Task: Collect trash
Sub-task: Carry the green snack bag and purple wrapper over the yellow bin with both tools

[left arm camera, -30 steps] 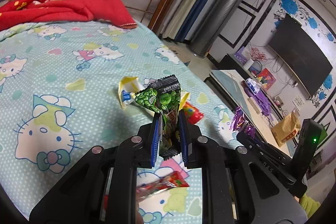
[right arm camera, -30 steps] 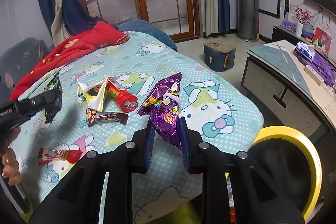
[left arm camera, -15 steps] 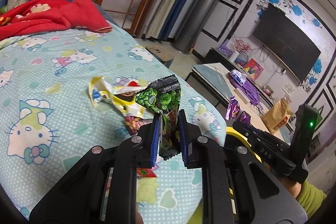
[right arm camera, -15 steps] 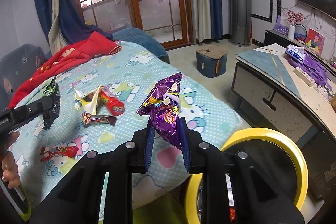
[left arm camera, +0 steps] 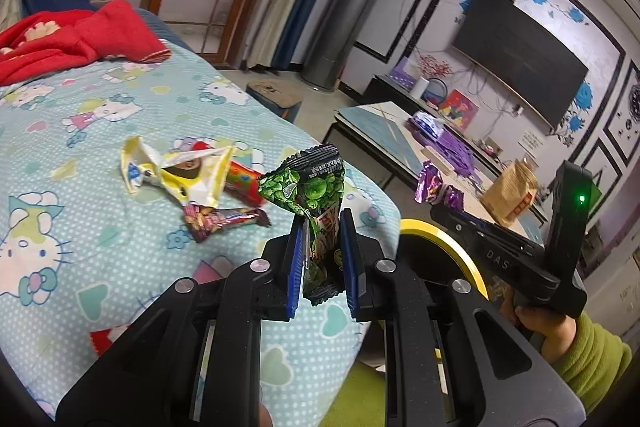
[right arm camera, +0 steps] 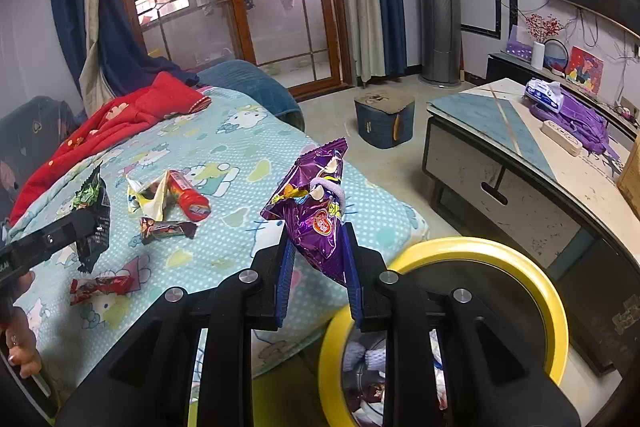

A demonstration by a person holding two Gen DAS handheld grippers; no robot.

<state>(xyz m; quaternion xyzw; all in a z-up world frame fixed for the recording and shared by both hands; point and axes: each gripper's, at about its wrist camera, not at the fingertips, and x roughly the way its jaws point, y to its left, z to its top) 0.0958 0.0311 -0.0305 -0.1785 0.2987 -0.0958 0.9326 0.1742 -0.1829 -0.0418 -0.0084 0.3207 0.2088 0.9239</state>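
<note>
Left tongs [left arm camera: 320,259]: clenched on a green wrapper [left arm camera: 316,195], held upright at frame centre, above the bed [left arm camera: 80,131] edge. Right tongs [right arm camera: 316,271]: clenched on a purple wrapper [right arm camera: 316,203], also upright at centre frame, with the yellow-rimmed bin [right arm camera: 520,267] directly below and to the right, at lower right of the right wrist view. The bin stands on the floor just beside the bed's corner; its interior shows some white and coloured scraps, so it already holds some trash, though what exactly cannot be made out. Neither held wrapper is in the bin yet. Remaining on the bed, left of centre in both views: a crumpled yellow wrapper [right arm camera: 148,195], touching a red tube [right arm camera: 188,195]; a dark bar wrapper [right arm camera: 166,229] just below them; and a red wrapper [right arm camera: 100,285] nearer the bed edge, at lower left of the right wrist view. A red blanket [right arm camera: 132,115] lies at the far end of the bed, upper left, and is not trash as far as can be judged. Assessment: task part-way. Two items are lifted and near the bin, awaiting release; four items on the bed are untouched. The right tongs appear closer to the bin opening than the left.
</note>
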